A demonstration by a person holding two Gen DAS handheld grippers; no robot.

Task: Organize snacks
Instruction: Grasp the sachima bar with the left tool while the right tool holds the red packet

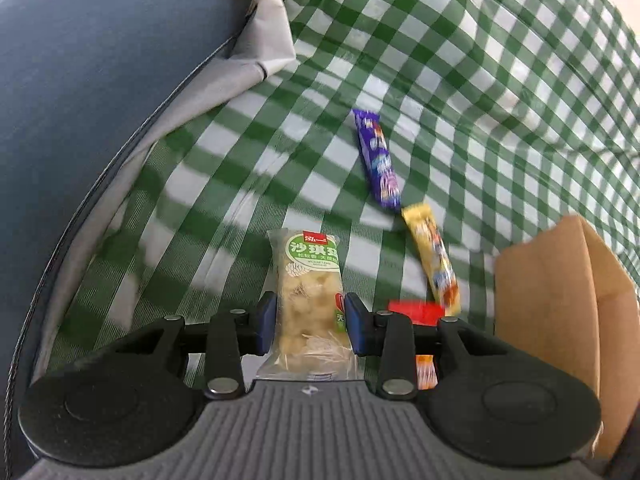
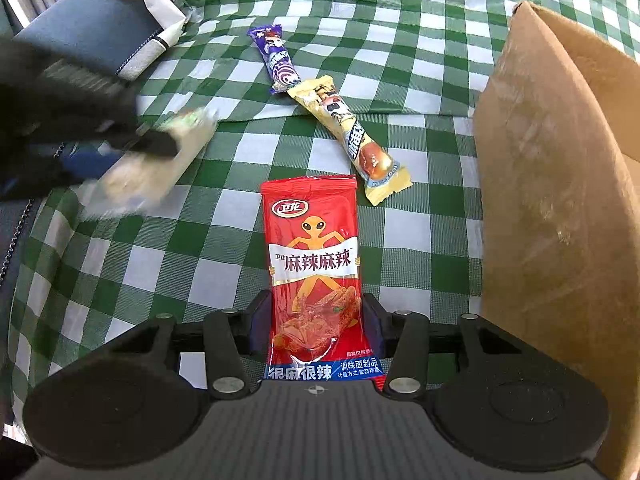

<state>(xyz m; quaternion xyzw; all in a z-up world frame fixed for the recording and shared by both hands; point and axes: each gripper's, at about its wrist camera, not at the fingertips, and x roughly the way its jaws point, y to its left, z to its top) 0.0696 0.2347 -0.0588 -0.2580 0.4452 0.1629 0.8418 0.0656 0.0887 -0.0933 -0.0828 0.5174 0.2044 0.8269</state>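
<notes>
Crinkly clear film wraps the pale puffed-rice snack (image 1: 308, 296) that the left gripper (image 1: 310, 326) holds across its middle, fingers narrowed onto its sides; it looks light, soft and crushable. Beyond it on the green checked cloth (image 1: 460, 80) lie one purple bar (image 1: 378, 158) and one yellow bar (image 1: 434, 258), beside a cardboard box (image 1: 560, 300). From the right wrist view, the right gripper (image 2: 318, 326) pinches one glossy red spicy-strip packet (image 2: 314, 264) at its lower half, flat, thin and probably slippery.

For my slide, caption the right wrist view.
Right gripper grips a red spicy-strip packet over green gingham cloth, beside a cardboard box.
</notes>
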